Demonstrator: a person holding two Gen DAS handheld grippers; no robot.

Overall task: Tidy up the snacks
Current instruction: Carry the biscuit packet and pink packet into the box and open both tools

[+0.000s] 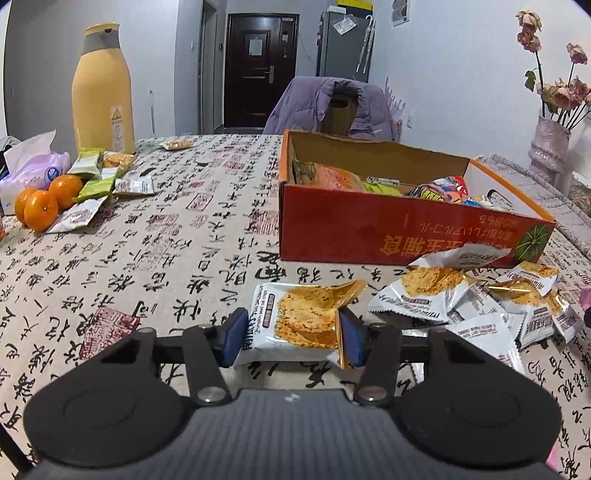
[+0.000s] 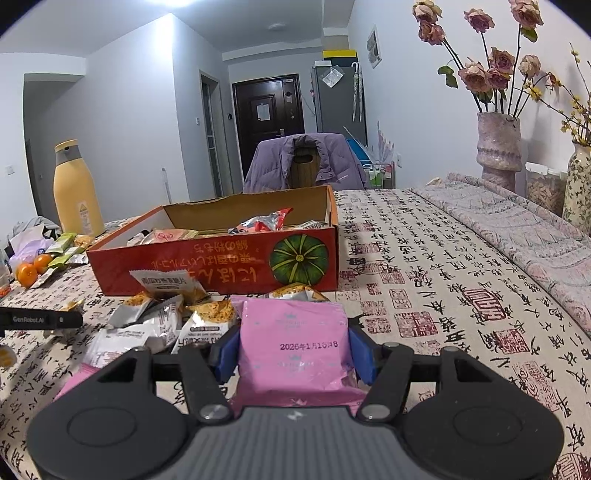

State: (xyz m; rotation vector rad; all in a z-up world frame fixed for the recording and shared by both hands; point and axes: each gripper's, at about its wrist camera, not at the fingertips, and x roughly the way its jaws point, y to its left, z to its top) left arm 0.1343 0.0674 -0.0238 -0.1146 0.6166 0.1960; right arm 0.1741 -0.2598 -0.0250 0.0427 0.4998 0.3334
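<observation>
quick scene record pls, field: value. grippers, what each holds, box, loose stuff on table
left gripper: shut on cracker packet, white
right gripper: shut on pink packet, date printed on it
box: red, open top, several snacks inside, beyond both grippers
pile: white cracker packets loose on tablecloth in front of box
oranges: three, far left, beside green packets
bottle: yellow, upright, behind oranges
vase: flowers, far right

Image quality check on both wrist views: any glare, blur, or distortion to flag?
Left wrist: strong fisheye bending, dark vignette corners; crisp packet in the left tool is sharp, no glare. Right wrist: ceiling light blows out the top edge; pink packet in the right tool is sharp, date print legible.
</observation>
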